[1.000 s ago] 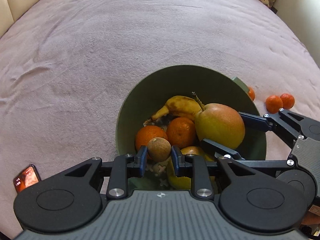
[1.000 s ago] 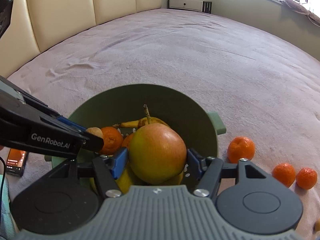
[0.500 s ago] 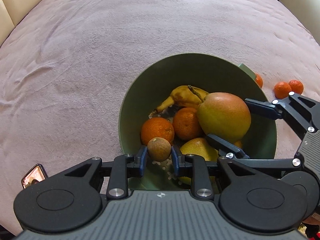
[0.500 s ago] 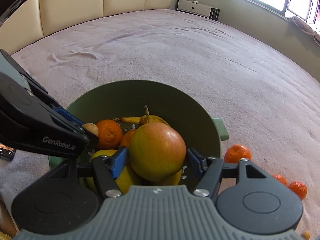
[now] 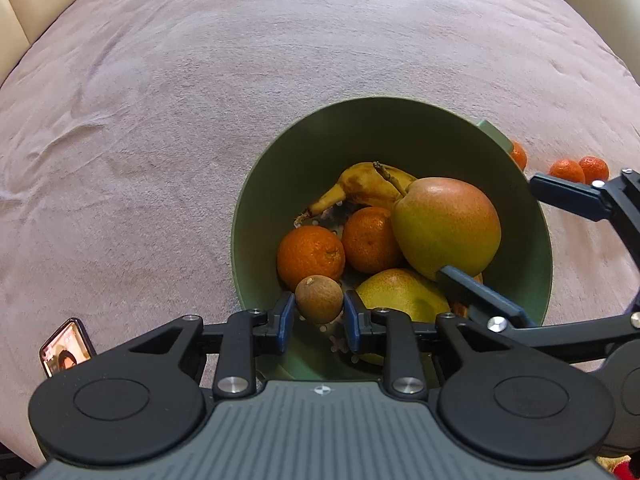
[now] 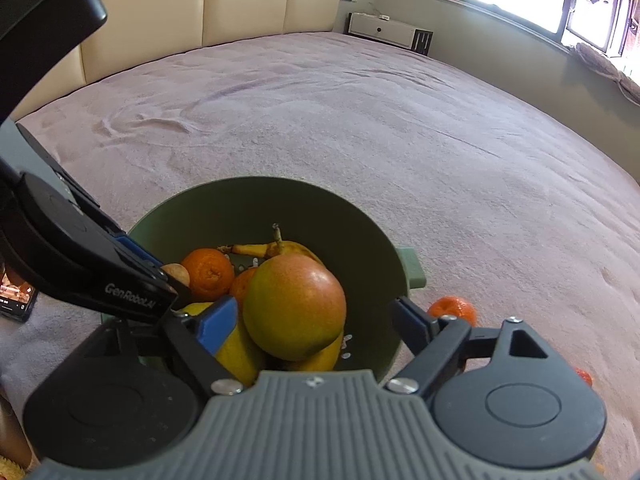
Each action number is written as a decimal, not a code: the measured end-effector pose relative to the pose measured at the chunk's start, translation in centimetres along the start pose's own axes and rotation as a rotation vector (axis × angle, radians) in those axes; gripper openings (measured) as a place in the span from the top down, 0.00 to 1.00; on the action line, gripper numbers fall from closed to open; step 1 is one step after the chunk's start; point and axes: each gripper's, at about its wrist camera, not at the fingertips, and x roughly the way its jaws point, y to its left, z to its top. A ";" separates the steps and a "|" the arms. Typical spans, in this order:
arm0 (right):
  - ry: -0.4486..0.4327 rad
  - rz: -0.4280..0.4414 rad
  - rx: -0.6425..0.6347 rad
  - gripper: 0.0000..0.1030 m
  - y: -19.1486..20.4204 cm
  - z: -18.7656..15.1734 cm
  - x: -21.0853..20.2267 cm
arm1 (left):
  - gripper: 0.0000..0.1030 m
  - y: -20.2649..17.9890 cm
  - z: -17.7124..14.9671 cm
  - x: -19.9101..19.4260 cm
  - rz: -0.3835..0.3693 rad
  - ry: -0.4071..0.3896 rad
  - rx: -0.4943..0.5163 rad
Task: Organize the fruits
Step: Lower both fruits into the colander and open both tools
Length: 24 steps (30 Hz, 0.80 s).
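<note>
Left wrist view is showing the bed point(image 5: 160, 80) carrying the green bowl point(image 5: 532, 248), already holding a pear point(image 5: 444, 228), banana point(image 5: 360, 188) and two tangerines point(image 5: 310, 258). Right tongs point(image 6: 312, 316) are opening, releasing the pear inside the bowl. Left tongs point(image 5: 318, 316) are opening around a small brown fruit point(image 5: 319, 298) above the bowl's near edge. Loose tangerines point(image 5: 578, 170) are waiting beside the bowl; a phone point(image 5: 64, 346) is lying nearby.

left gripper point(image 5: 318, 322) black linkages, blue pads, silver screws, ribbed grey body, white genrobot.ai lettering, right gripper point(image 6: 312, 320) alike
</note>
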 end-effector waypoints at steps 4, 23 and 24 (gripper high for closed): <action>-0.009 -0.008 0.011 0.19 -0.3 0.0 -0.6 | 0.66 0.2 0.1 -0.1 -0.002 0.004 -0.014; -0.043 -0.011 0.277 0.15 -4.7 -0.6 -5.1 | 0.47 -1.7 -0.2 -4.0 0.036 -0.098 0.019; -0.042 -0.016 0.293 0.15 -4.9 -0.6 -5.3 | 0.47 -1.8 -0.2 -4.5 0.034 -0.116 0.014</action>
